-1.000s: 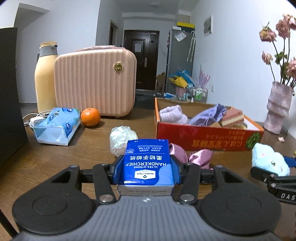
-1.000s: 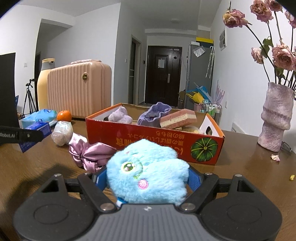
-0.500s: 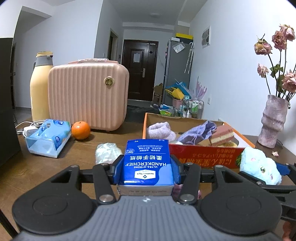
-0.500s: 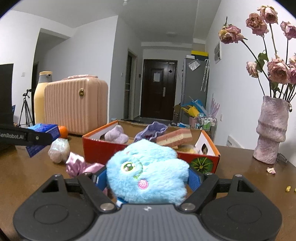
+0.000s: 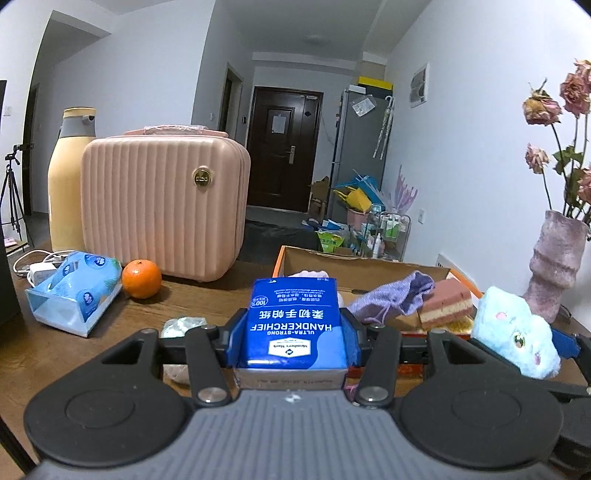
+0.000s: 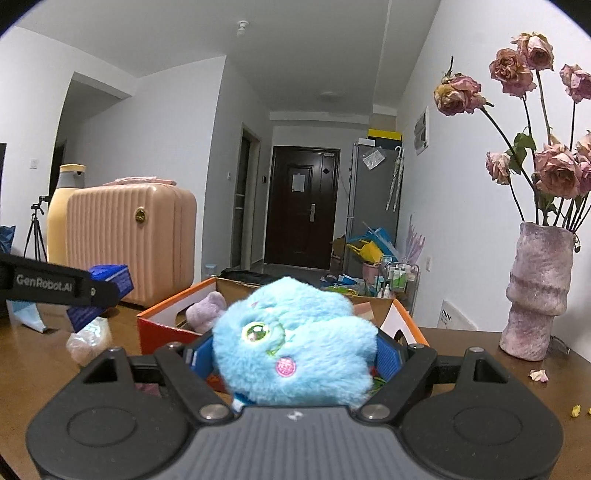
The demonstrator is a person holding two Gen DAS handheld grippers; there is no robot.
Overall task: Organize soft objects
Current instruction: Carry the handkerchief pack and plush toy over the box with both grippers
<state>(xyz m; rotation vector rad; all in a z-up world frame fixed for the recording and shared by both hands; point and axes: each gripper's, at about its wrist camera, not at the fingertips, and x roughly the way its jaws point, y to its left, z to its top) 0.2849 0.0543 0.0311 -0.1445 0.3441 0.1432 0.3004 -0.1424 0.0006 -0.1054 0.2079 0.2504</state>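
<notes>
In the left wrist view, the left claw (image 5: 293,328) is grasping a blue handkerchief pack (image 5: 294,323) above the brown tabletop (image 5: 44,347), near an orange (image 5: 141,278) and pink suitcase (image 5: 162,206). In the right wrist view, the right claw (image 6: 295,354) is clenching a blue plush toy (image 6: 295,347) before the red box (image 6: 162,334); a ceiling lamp (image 6: 242,27) is showing only here.

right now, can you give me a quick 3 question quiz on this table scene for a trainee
1. True or false: the left gripper is shut on the blue handkerchief pack.
2. What does the right gripper hold? A) the orange B) the blue plush toy C) the purple sock
3. Fill in: the orange sits on the table between the pink case and the ____ pack.

Key
1. True.
2. B, the blue plush toy; the purple sock lies in the cardboard box.
3. Tissue; the tissue pack lies left of it.
</notes>
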